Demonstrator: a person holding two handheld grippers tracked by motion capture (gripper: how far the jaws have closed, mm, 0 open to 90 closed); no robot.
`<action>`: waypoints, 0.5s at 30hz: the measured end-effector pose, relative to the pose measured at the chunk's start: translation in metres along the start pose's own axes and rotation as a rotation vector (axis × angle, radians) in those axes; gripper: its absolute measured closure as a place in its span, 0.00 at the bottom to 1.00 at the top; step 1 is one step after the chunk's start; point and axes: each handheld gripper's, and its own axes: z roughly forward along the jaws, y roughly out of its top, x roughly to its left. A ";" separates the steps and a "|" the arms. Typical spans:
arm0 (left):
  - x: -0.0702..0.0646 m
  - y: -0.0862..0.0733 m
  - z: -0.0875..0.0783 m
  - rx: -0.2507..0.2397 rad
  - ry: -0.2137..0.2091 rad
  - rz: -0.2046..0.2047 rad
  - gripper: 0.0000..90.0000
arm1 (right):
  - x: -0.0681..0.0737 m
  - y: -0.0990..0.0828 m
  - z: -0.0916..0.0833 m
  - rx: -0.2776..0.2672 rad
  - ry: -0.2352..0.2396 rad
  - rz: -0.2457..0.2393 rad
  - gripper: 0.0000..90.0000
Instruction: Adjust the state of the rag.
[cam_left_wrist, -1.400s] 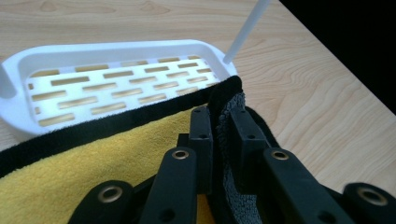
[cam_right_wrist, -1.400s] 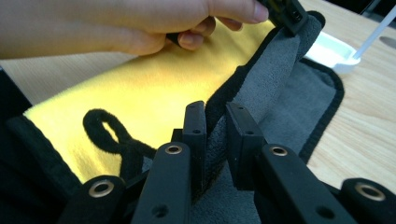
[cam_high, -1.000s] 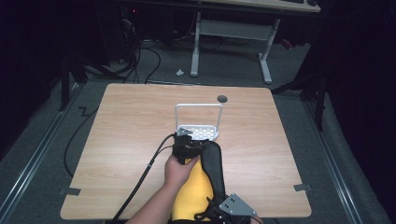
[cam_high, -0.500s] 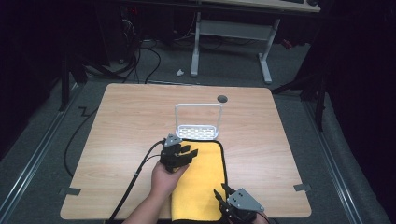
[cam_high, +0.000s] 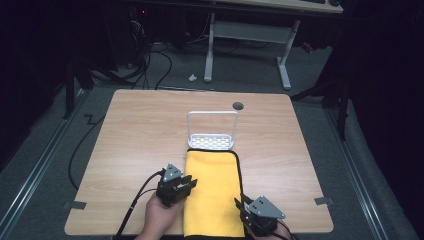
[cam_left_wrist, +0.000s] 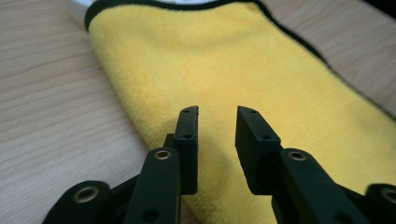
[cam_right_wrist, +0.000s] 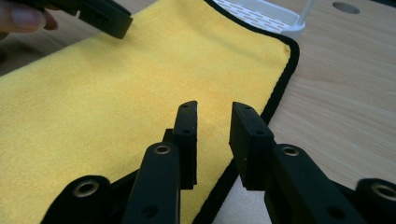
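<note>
Wooden table (cam_high: 135, 150) bears an unmarked yellow cloth (cam_high: 212, 190); both claws, just narrowing, gape above it.

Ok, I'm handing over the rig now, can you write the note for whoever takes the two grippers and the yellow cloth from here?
Left gripper: jaws part open and just been closing, nothing between them, at the left edge of the folded yellow microfibre cloth with black trim.
Right gripper: same, jaws just been closing on nothing, at the cloth's right trimmed edge near the front.
Cloth lies flat as a long strip on the wooden table, its far end touching or overlapping the white perforated rack.
Done: cloth folded lengthwise and laid out.
Left: probably grip both edges and fold again.
</note>
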 end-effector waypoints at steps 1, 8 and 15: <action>0.001 -0.002 0.001 0.007 0.007 0.002 0.78 | -0.002 0.000 0.002 0.003 0.003 0.006 0.81; 0.004 -0.005 0.007 0.045 0.032 0.038 0.81 | -0.017 0.006 0.027 0.048 0.016 0.061 0.81; 0.006 -0.006 0.003 0.076 0.012 0.070 0.83 | -0.037 0.021 0.074 0.130 0.004 0.099 0.82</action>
